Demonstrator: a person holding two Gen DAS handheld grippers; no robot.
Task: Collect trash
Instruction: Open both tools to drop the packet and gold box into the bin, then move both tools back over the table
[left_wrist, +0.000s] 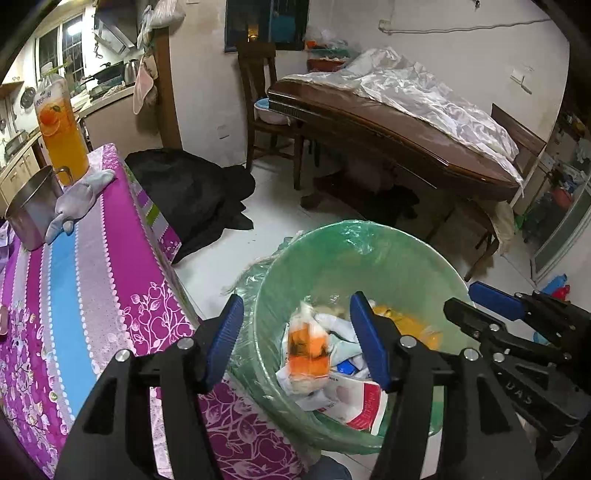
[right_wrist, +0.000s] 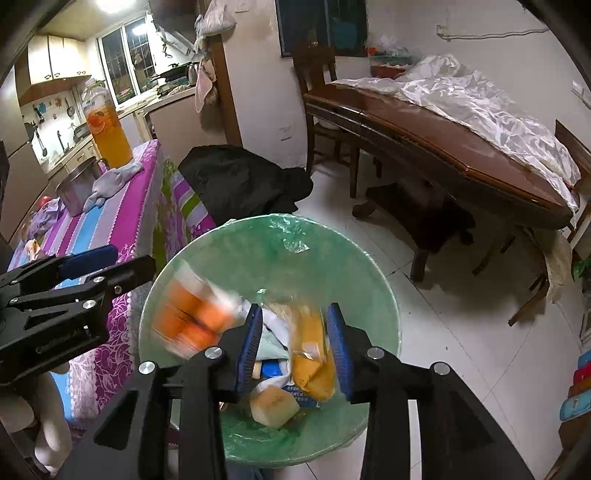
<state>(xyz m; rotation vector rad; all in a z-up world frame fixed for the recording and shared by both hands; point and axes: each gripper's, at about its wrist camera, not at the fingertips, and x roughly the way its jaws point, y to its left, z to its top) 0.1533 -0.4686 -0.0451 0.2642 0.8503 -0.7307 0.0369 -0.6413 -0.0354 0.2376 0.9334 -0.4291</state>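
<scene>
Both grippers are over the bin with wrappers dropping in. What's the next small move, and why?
Probably lift both grippers clear of the bin and swing back toward the table. The left gripper stands open with the orange wrapper blurred below it, apparently falling. The right gripper is open too, the yellow wrapper loose between its fingers. Nothing looks gripped.
</scene>
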